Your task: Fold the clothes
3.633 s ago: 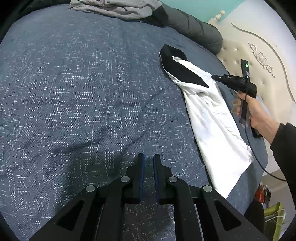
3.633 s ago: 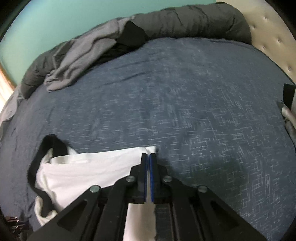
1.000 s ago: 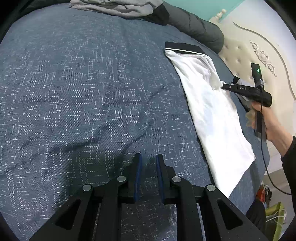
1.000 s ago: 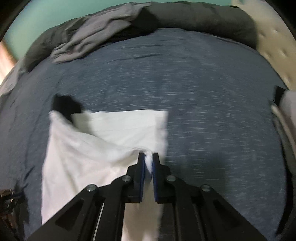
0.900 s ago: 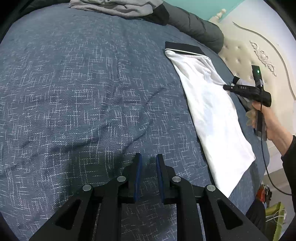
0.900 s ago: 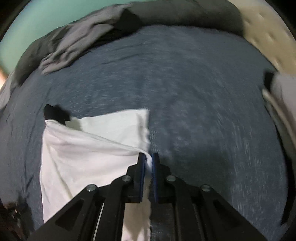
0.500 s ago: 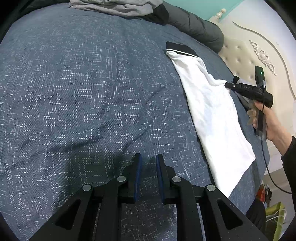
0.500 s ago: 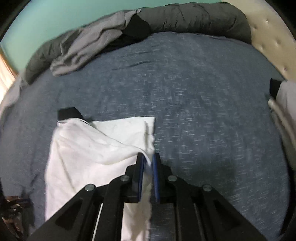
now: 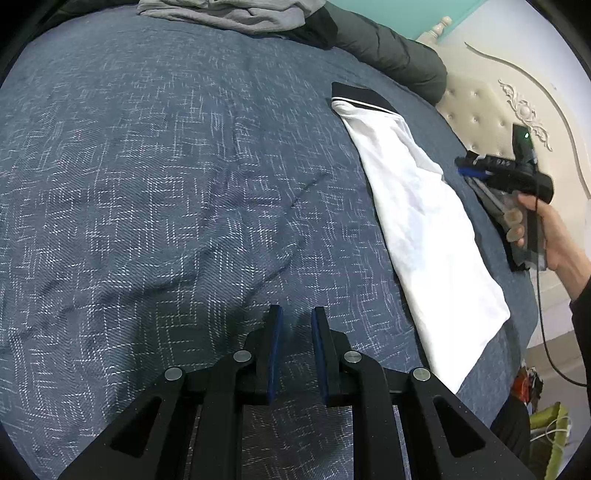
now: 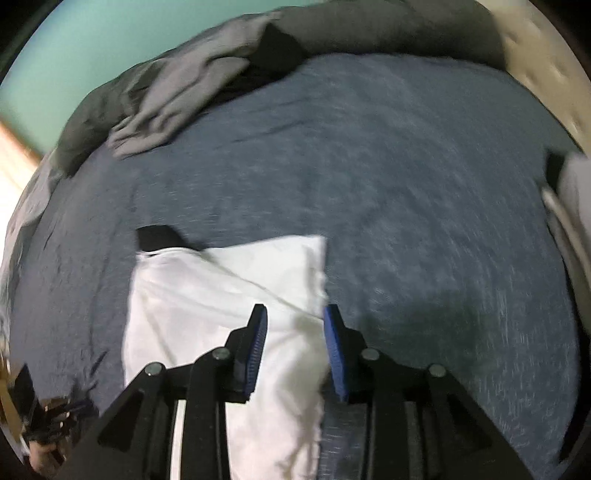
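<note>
A bed (image 9: 155, 192) covered in a dark blue bedspread with a fine white crosshatch weave, lightly creased, carries everything. A white garment (image 9: 424, 229) with a black band at its far end lies flat on it as a long folded strip near the edge by the cream tufted headboard (image 9: 476, 110). A crumpled grey garment (image 9: 221, 11) and a dark rolled quilt (image 9: 391, 55) lie along the far edge
</note>
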